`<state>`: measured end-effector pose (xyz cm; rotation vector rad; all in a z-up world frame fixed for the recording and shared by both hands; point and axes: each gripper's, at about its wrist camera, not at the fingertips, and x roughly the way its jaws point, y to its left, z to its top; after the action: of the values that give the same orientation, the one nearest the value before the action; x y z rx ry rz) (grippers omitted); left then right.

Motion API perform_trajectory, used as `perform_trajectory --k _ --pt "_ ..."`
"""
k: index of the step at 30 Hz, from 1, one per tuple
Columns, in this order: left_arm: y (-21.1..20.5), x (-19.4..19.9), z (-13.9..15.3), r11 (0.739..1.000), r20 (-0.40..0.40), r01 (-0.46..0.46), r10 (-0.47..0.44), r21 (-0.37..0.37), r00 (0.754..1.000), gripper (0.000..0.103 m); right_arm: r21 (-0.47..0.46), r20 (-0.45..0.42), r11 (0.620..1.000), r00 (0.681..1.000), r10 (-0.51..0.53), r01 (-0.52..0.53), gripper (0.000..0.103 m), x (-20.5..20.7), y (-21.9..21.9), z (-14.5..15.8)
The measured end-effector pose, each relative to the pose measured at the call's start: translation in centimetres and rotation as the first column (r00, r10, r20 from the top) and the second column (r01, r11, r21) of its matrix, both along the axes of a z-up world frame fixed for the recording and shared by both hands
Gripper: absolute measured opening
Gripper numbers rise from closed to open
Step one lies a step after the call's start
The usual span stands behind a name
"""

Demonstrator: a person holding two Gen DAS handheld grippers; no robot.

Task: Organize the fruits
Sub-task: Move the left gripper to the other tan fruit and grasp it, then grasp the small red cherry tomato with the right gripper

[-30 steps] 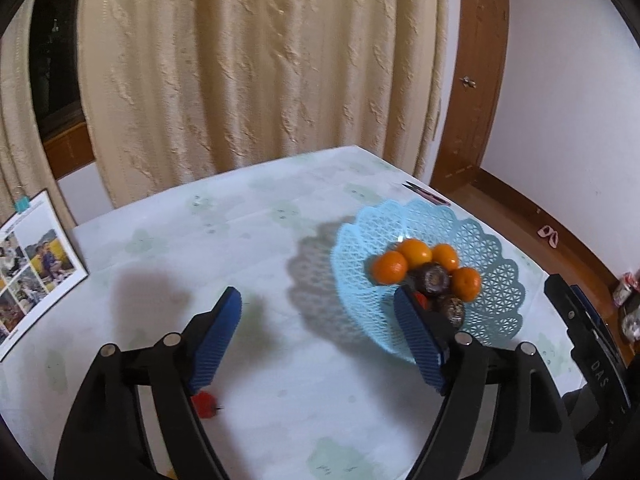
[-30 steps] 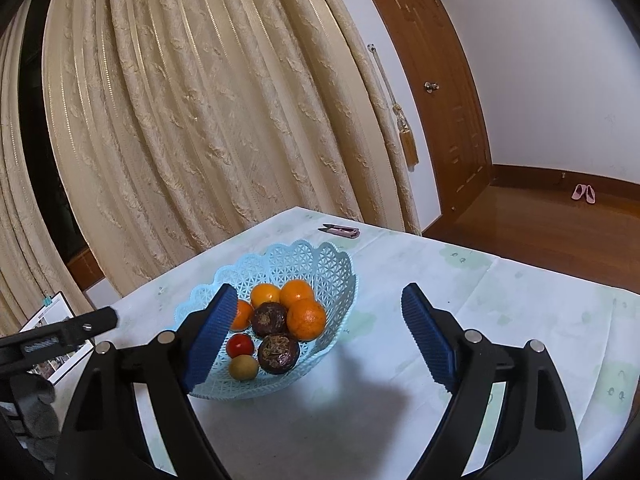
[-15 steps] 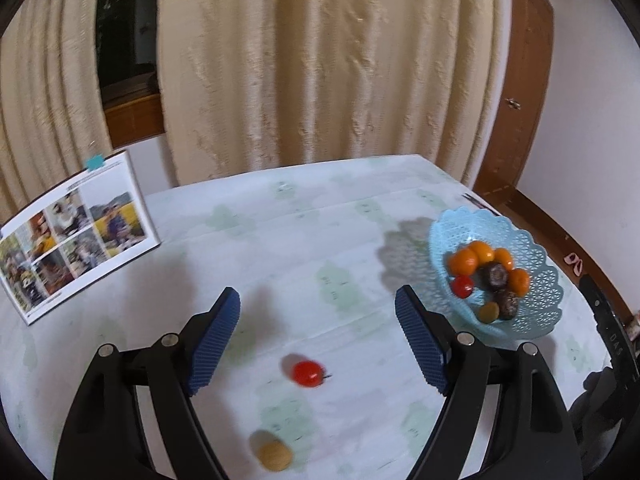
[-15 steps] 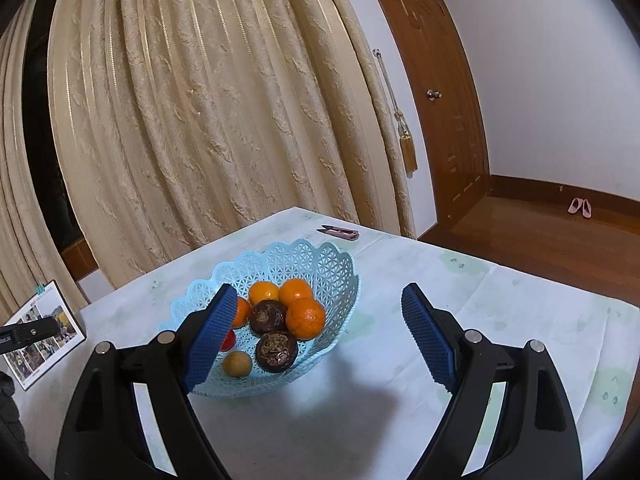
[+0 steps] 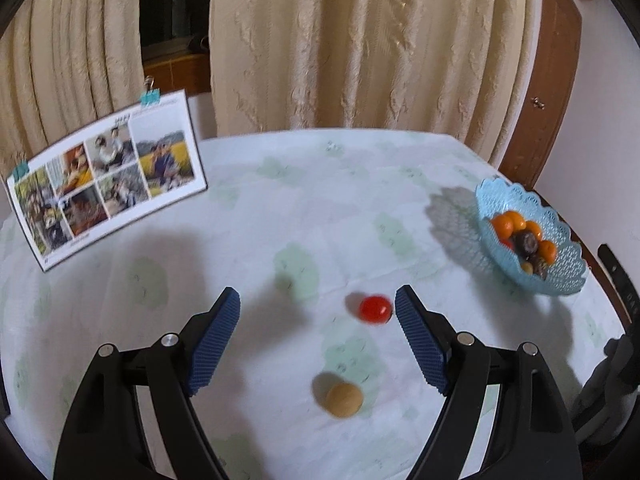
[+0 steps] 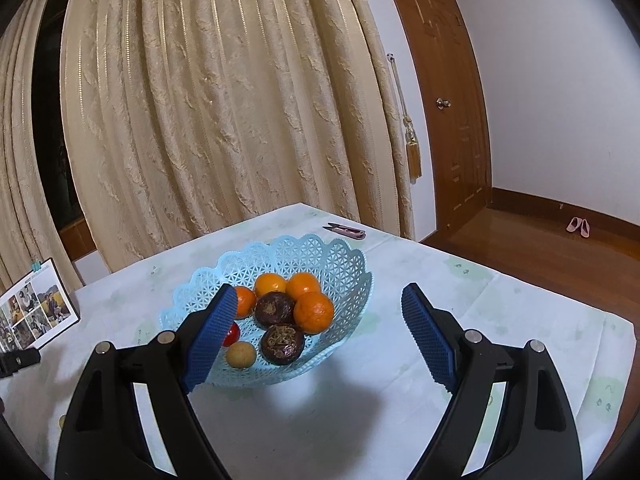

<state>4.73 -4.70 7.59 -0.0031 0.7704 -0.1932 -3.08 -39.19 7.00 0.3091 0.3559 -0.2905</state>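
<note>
A small red tomato (image 5: 374, 309) lies on the tablecloth just left of my left gripper's right pad. A tan round fruit (image 5: 344, 399) lies nearer, between the jaws' lines. My left gripper (image 5: 318, 318) hangs open above them, holding nothing. The pale blue lattice basket (image 5: 560, 276) sits far right with oranges and dark fruits. In the right wrist view the same basket (image 6: 344, 264) holds several oranges (image 6: 314, 312), two dark brown fruits (image 6: 282, 343), a tan fruit (image 6: 241, 354) and a red one (image 6: 231, 334). My right gripper (image 6: 316, 320) is open in front of it.
A photo card (image 5: 106, 178) with clips stands at the table's left back edge. Pink-handled snips (image 6: 347, 231) lie behind the basket. Cream curtains (image 6: 224, 112) hang behind the table, a wooden door (image 6: 448, 112) stands at the right. The right gripper's dark body (image 5: 616, 344) shows at the left view's right edge.
The left gripper has swung left away from the basket; the red tomato and tan fruit on the cloth now lie between its jaws. The right gripper has barely moved.
</note>
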Motion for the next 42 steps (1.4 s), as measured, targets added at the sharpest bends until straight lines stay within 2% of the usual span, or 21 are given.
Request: perform_trajectory --k 9,15,18,20,24,26,28,35,42 --pt "0.3 -1.3 -3.8 1.000 -0.096 0.014 -0.014 0.003 0.995 0.080 0.000 -0.008 0.999 0.999 0.050 -0.050 0.086 -0.4 1.7 0.2" --pt "-0.3 -1.9 -5.2 0.999 -0.131 0.045 -0.044 0.006 0.990 0.079 0.009 -0.018 0.995 0.994 0.104 -0.104 0.086 -0.5 3.0 0.2" --pt "-1.0 -2.0 -5.7 0.997 -0.143 0.070 -0.068 0.010 0.987 0.072 0.017 -0.025 0.992 0.991 0.128 -0.128 0.086 -0.4 3.6 0.2" --pt "-1.5 -2.1 -6.1 0.996 -0.157 0.090 -0.087 0.012 0.984 0.062 0.017 -0.028 0.990 0.989 0.142 -0.142 0.086 -0.4 4.1 0.2" --pt "-2.0 -2.2 -6.6 0.994 -0.152 0.101 -0.094 0.037 0.984 0.048 0.019 -0.034 0.985 0.984 0.173 -0.173 0.086 -0.3 4.9 0.4" --pt "-1.9 -2.2 -6.5 0.994 -0.152 0.102 -0.097 0.030 0.984 0.034 0.021 -0.038 0.981 0.981 0.193 -0.192 0.086 -0.2 5.4 0.4" --pt "-1.8 -2.2 -6.5 0.994 -0.154 0.105 -0.100 0.029 0.983 0.027 0.017 -0.042 0.977 0.977 0.211 -0.211 0.086 -0.1 6.0 0.5" --pt "-1.6 -2.8 -5.7 0.994 -0.130 0.103 -0.096 0.046 0.987 0.026 -0.004 -0.064 0.953 0.951 0.303 -0.304 0.086 0.2 8.6 0.8" --pt "0.3 -3.4 -3.5 0.998 -0.061 0.034 -0.031 0.051 0.998 0.026 0.014 -0.114 0.897 0.891 0.440 -0.441 0.086 1.8 11.9 0.9"
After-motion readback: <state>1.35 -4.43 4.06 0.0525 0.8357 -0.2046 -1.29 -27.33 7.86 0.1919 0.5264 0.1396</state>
